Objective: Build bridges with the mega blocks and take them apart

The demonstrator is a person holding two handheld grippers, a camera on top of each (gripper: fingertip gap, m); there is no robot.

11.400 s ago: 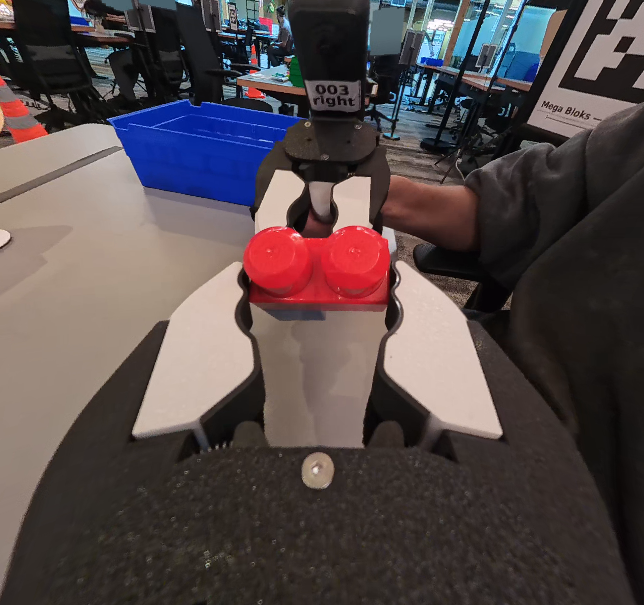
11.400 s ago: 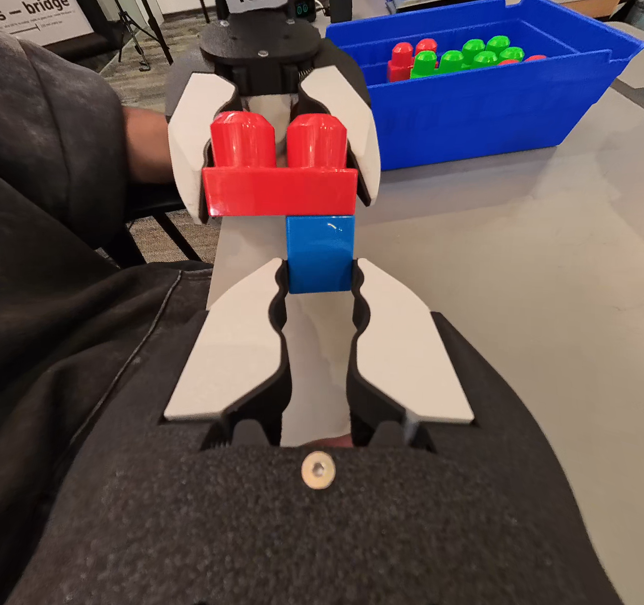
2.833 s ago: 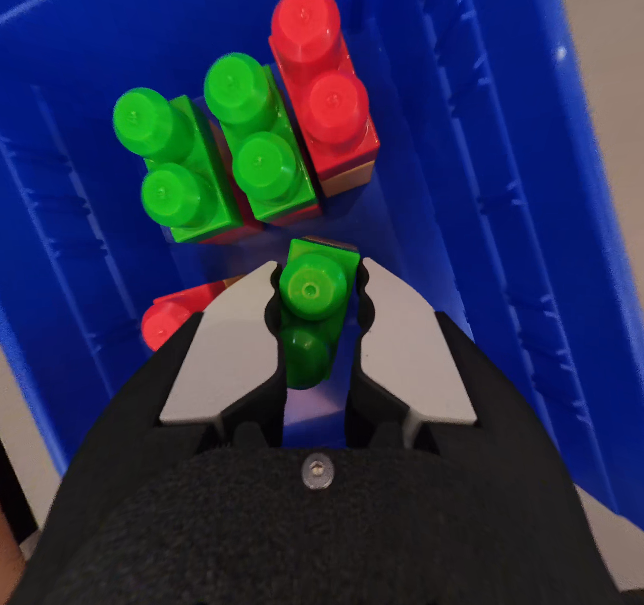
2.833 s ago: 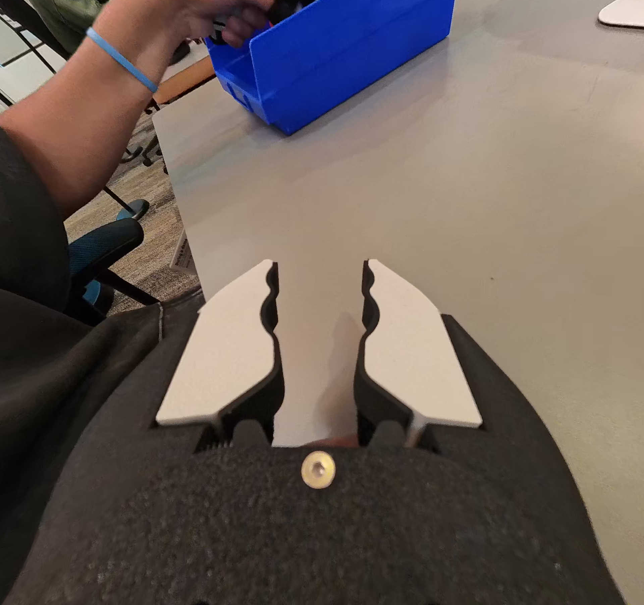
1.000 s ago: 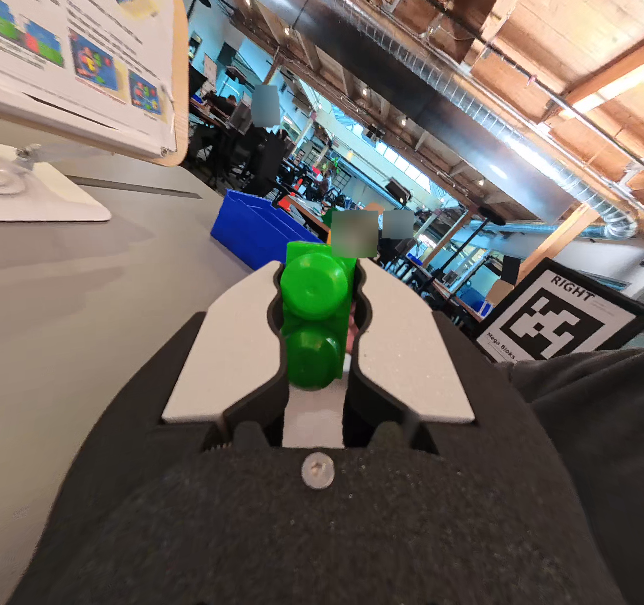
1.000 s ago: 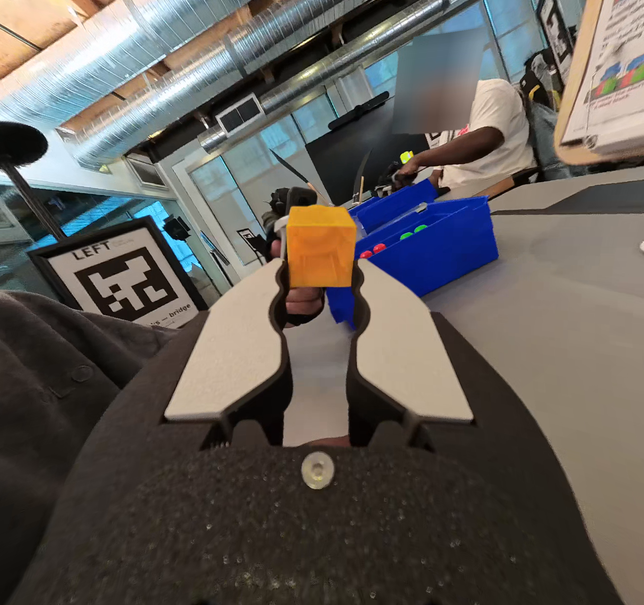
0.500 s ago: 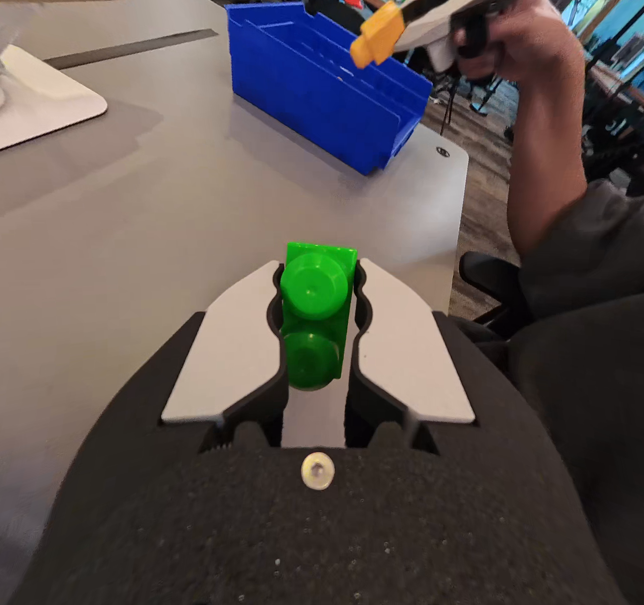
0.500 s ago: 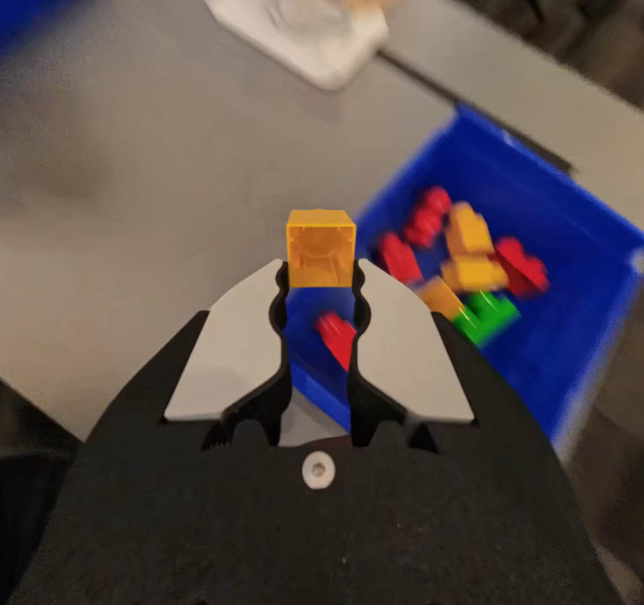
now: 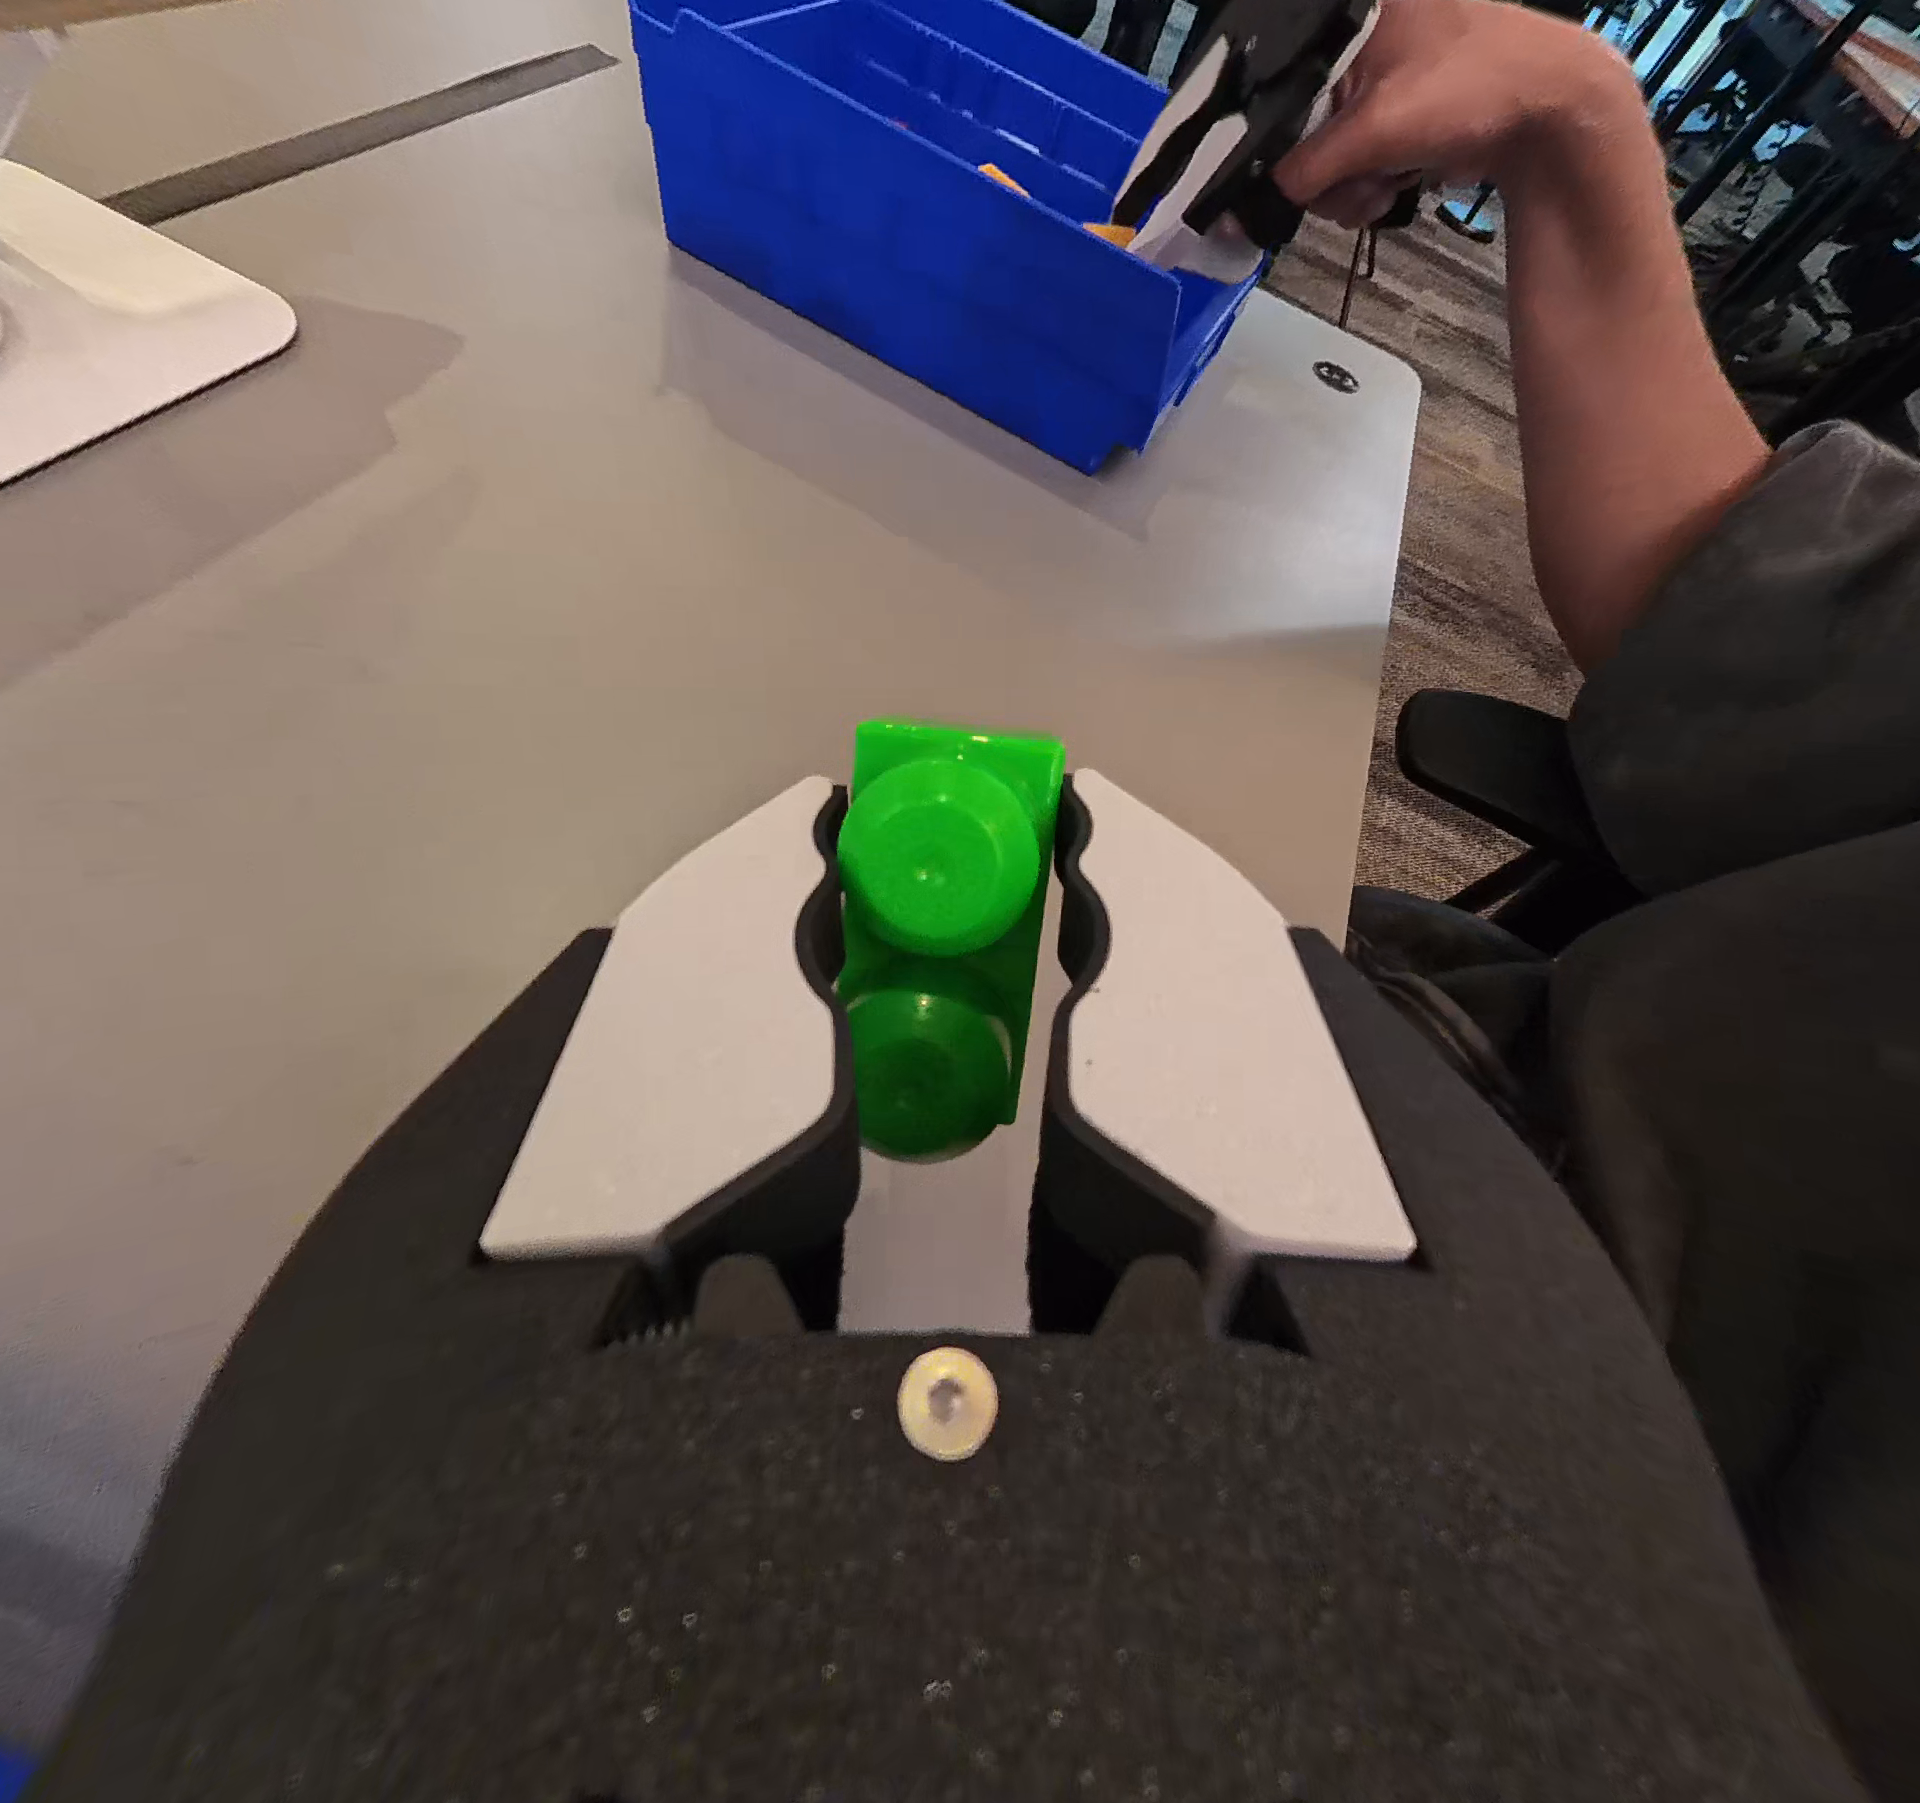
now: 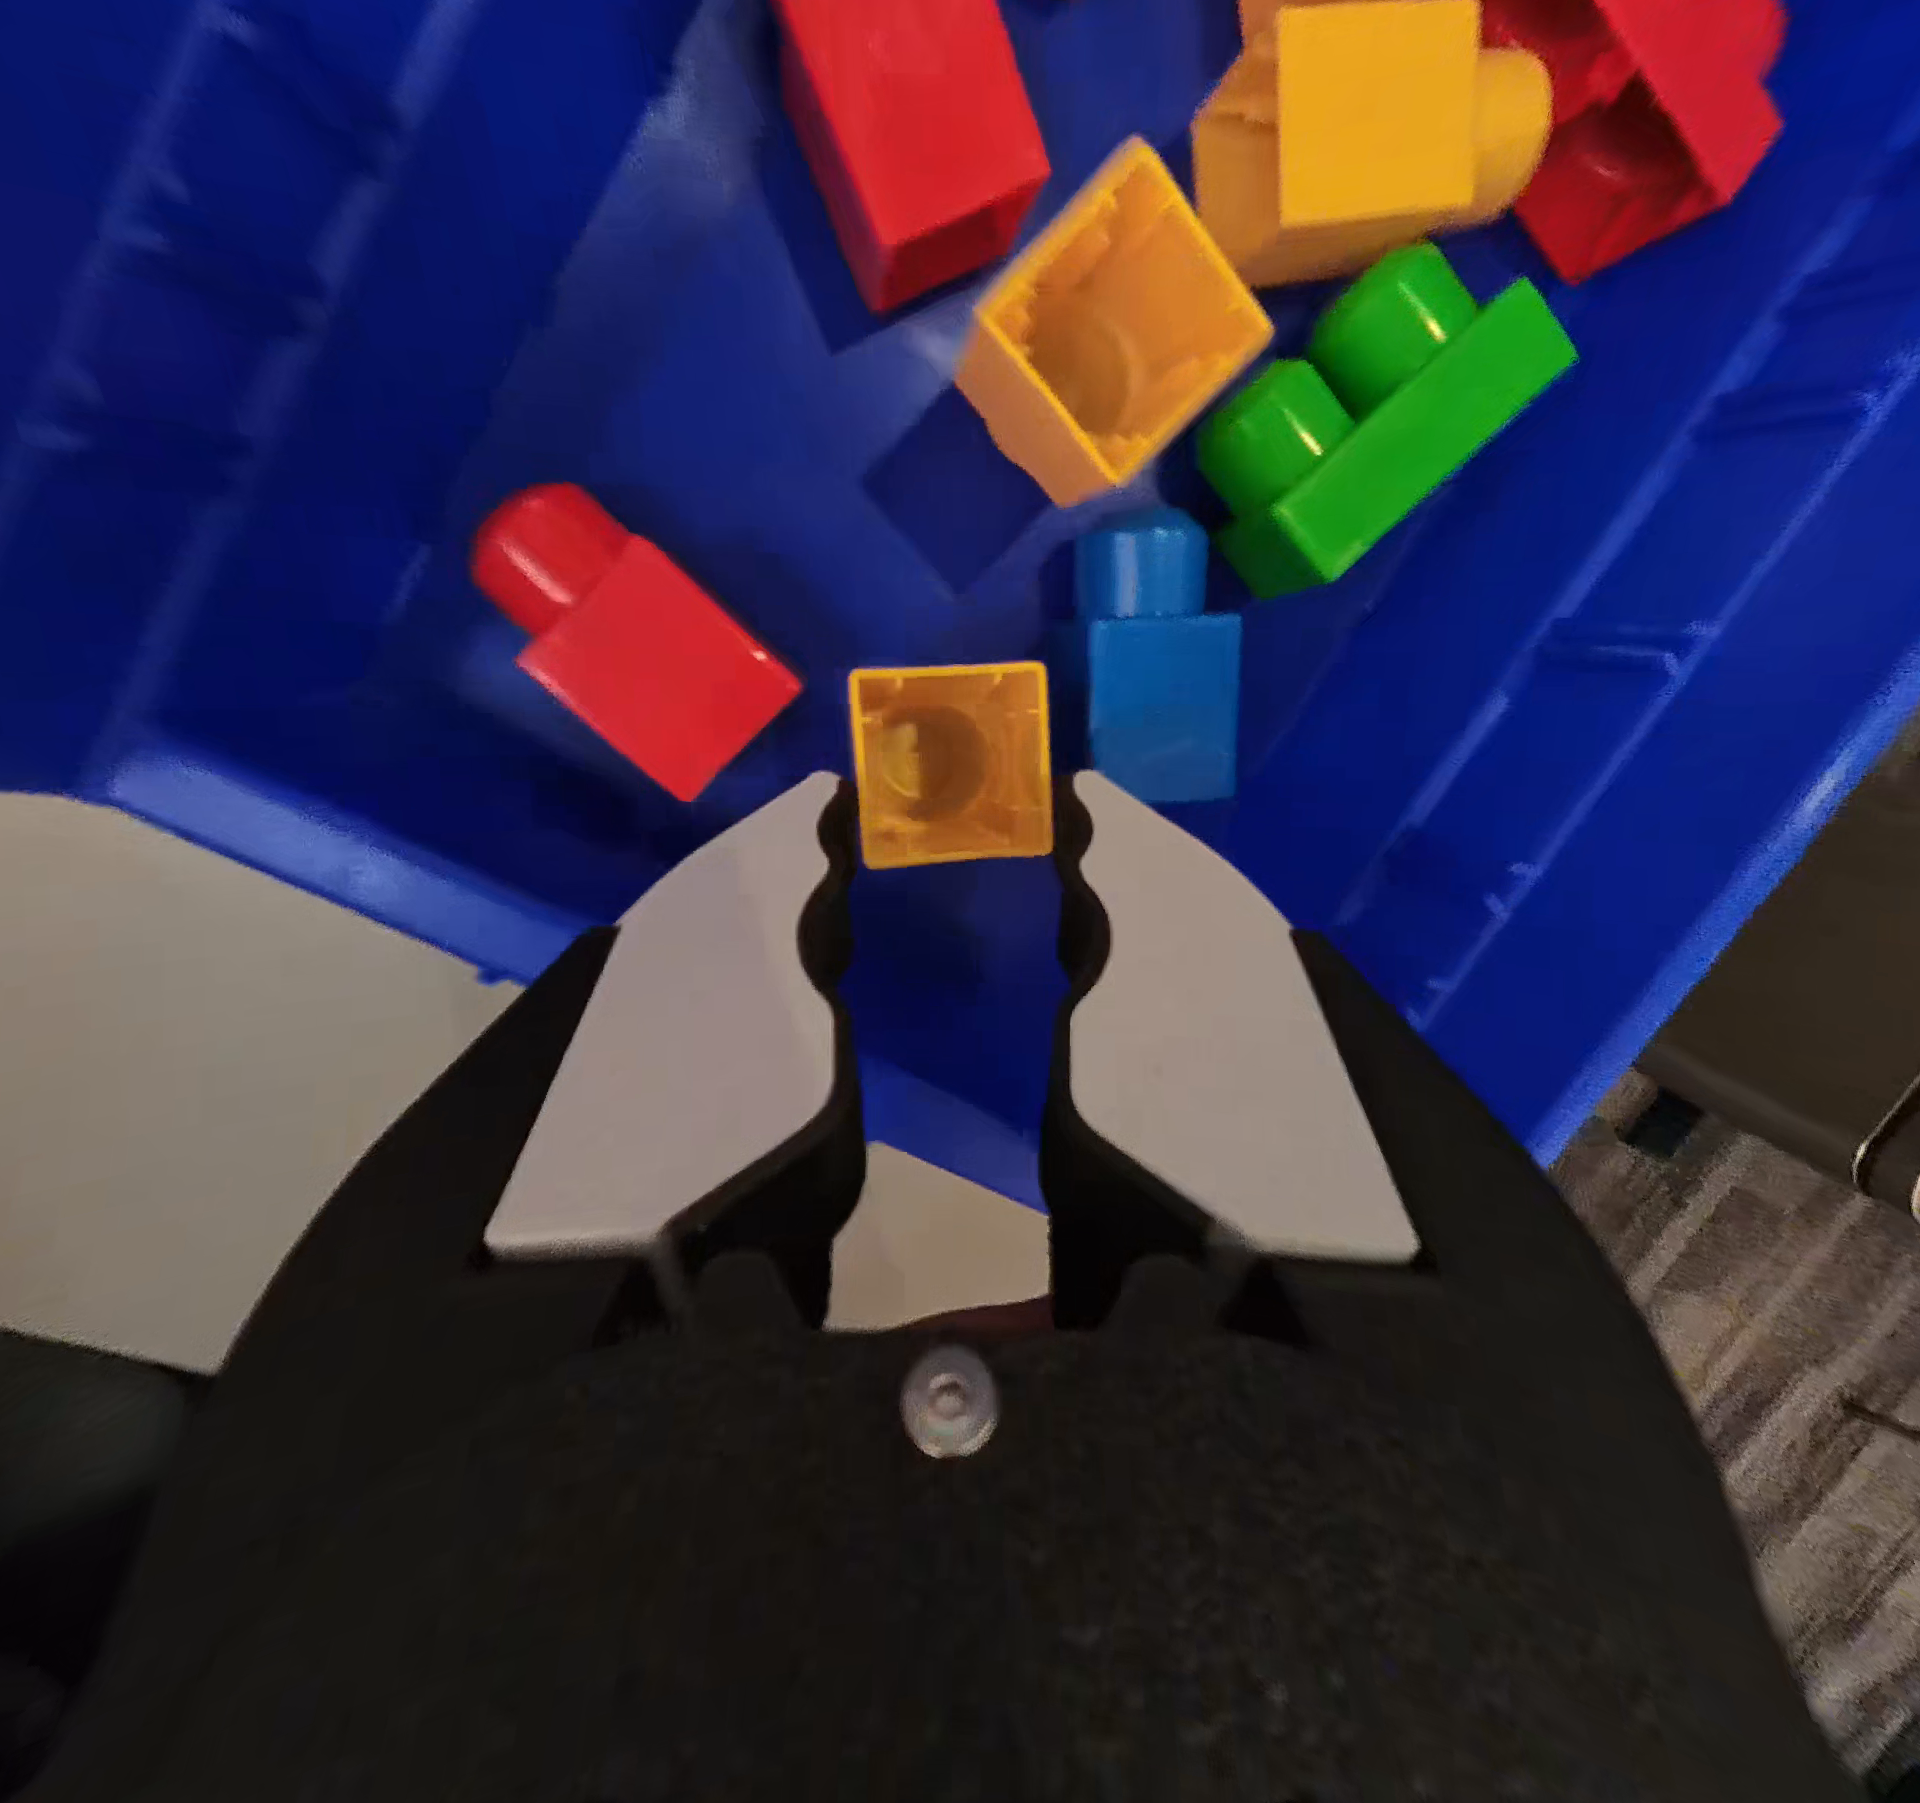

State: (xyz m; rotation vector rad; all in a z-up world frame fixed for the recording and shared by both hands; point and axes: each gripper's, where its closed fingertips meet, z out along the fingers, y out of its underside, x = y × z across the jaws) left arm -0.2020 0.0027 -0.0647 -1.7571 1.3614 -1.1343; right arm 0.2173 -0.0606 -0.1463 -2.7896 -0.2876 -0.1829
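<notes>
While my left gripper hangs low over the grey table, its fingers are clamped on a green two-stud block — studs facing the camera, the block lying lengthwise between the pads. Across the table stands a blue bin, and from this side I see my right gripper dipping over its near end, held in my hand.

From the right wrist view, my right gripper sits above the bin's inside — an orange single block shows at its fingertips, hollow underside toward the camera. Narrow gaps show at its sides, so I cannot tell if the grip holds. Below lie loose blocks: a red one, a blue one, a green two-stud one, another orange one.
</notes>
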